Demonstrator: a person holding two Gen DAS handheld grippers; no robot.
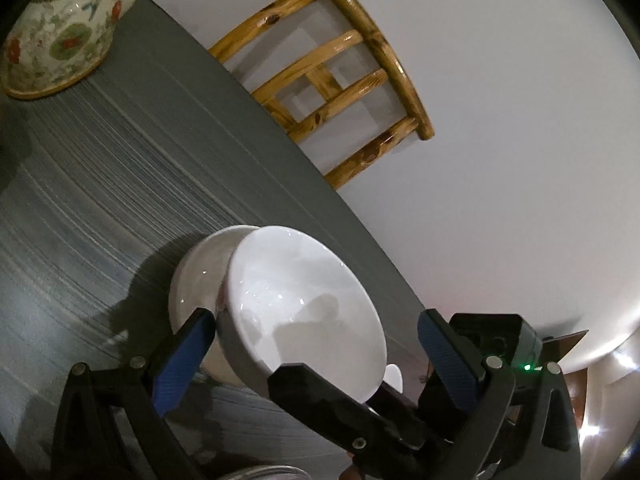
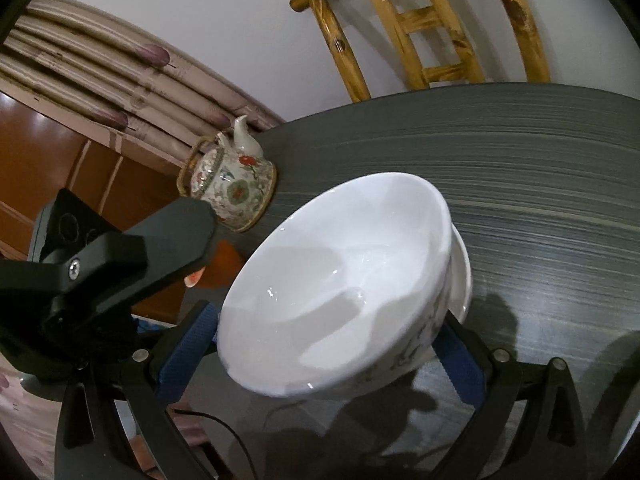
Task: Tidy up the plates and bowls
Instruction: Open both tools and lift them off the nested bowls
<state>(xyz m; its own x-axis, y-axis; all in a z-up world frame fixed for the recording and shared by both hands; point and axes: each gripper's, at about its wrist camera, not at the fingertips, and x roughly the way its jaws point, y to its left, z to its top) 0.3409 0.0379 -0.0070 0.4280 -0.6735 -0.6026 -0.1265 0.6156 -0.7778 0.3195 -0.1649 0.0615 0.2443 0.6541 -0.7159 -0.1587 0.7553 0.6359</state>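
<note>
Glazed white bowl [image 2: 340, 280], round and deep, tilted steeply above my grey bench [image 2: 540, 168], whose surface is matt with fine pale streaks like wood grain. The bowl's inner face is glossy and plain; its outer wall carries a faint grey floral print. My right tool [image 2: 328, 314] grasps it across the width, the ribbed blue pads [image 2: 188, 352] spread wide, one meeting the rim on the near side and the other passing behind the far wall. A second white dish [image 1: 192, 280], equally smooth and shiny, sits directly behind the bowl and touches it; whether it is a plate or a bowl I cannot tell. My left tool [image 1: 316, 316] is released: one blue pad lies just beside that second dish, the other stands well clear of both. At the bench's far corner rests a squat ceramic teapot [image 1: 60, 36] with red-and-green flower decoration and a woven handle. Beyond the bench edge stands a varnished, knotty wooden chair [image 1: 340, 80] with curved rails.
</note>
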